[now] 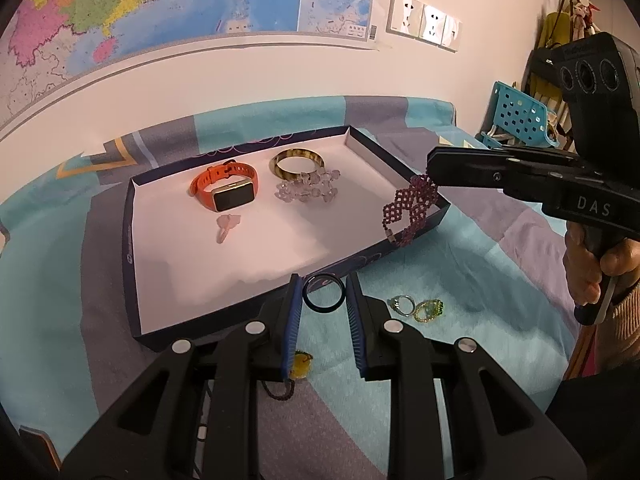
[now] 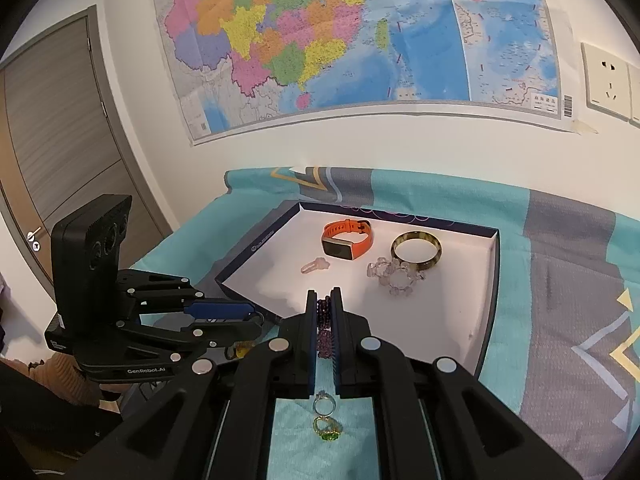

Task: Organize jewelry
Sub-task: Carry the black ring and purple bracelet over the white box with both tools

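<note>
Box (image 1: 134, 248) holds four pieces (one watch (image 1: 224, 188)); two rings (image 1: 416, 307) outside.

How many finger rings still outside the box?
3: a black ring between the left tool's fingers at the box's near edge; a silver ring and a green-stone ring side by side on the cloth. The tools may hide more.

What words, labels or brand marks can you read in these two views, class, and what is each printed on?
"DAS": white letters on the right tongs, seen from the left wrist.
"GenRobot.AI": white print on the left tongs, seen from the right wrist.
Wall map: place names and barcode label too small to read.
Tray: logo line on the dark outer wall, too blurred to read.
Orange watch: screen dark, no text.
</note>
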`<state>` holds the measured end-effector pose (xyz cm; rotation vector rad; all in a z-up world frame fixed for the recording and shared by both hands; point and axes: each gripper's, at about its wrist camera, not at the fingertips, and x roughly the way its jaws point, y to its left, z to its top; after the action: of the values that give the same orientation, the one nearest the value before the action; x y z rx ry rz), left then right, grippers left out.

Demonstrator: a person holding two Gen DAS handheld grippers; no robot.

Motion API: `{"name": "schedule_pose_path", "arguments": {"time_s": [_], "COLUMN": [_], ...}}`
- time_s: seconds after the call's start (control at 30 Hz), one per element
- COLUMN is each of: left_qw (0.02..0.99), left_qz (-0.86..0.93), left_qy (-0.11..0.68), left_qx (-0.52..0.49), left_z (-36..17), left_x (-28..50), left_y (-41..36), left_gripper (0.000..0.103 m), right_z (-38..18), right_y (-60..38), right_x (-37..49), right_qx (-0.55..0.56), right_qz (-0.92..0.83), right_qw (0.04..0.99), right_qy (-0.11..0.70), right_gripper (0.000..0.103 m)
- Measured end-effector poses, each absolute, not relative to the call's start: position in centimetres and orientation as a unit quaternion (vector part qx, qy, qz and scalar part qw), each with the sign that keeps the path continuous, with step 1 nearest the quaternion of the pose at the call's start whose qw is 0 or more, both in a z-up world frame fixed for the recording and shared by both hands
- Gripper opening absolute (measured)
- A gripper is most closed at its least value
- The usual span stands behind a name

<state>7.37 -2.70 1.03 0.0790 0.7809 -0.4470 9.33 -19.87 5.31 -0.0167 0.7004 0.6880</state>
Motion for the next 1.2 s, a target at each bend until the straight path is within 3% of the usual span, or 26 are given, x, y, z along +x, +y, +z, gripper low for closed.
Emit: {"name": "schedule_pose_path", "arguments": {"time_s": [1.2], "left_qw": [0.904], "left_qz": [-0.194], "left_qy": [0.382], "left_qx": [0.017], "left_z": [1.1], "left_x": [10.9], "left_y": [-1.1], "left_gripper": [0.023], "right_z": [5.1], "right_y": [-18.4], "right_x": [13.5], "right_qx": [0.01], "right_qz": [0.333], "right_qw": [0.877], "right_qy": [0.347], "right_gripper": [0.005]}}
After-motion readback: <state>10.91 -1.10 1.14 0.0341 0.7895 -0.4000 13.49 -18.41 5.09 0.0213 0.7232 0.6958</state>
